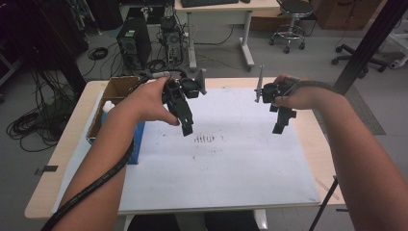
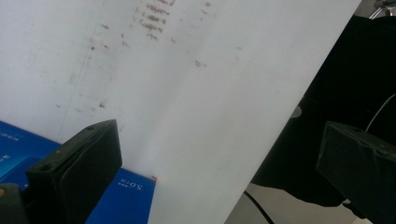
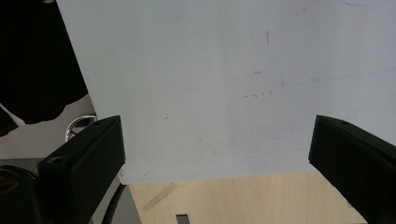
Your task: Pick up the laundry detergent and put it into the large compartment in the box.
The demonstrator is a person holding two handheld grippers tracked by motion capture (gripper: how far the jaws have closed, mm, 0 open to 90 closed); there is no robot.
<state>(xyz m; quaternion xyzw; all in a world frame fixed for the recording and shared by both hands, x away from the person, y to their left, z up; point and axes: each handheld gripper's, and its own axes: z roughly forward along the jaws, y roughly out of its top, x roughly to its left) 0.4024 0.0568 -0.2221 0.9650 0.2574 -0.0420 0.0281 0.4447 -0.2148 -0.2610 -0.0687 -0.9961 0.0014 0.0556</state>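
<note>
My forearms come in from the bottom of the high view, each hand wrapped round a gripper and held up over the white sheet (image 1: 231, 163) that covers most of the table (image 1: 72, 139). The left gripper (image 1: 186, 128) hangs above the sheet's left-centre with its jaws pointing down; in the left gripper view they stand wide apart with nothing between them, and the sheet lies beneath. The right gripper (image 1: 279, 128) hangs above the sheet's right side, well apart from the left one. In the right gripper view its jaws are likewise spread wide and bare, with the sheet's near edge and a strip of pale tabletop below.

Nearest the left gripper is the blue box (image 1: 137, 144), lying at the sheet's left edge just beside my left forearm; in the left gripper view it shows behind the left-hand jaw, under the sheet's corner. A cardboard box (image 1: 115, 91) sits further back on the table's left side. A patch of small dark marks (image 1: 204, 139) stains the sheet just beyond the left jaws.
</note>
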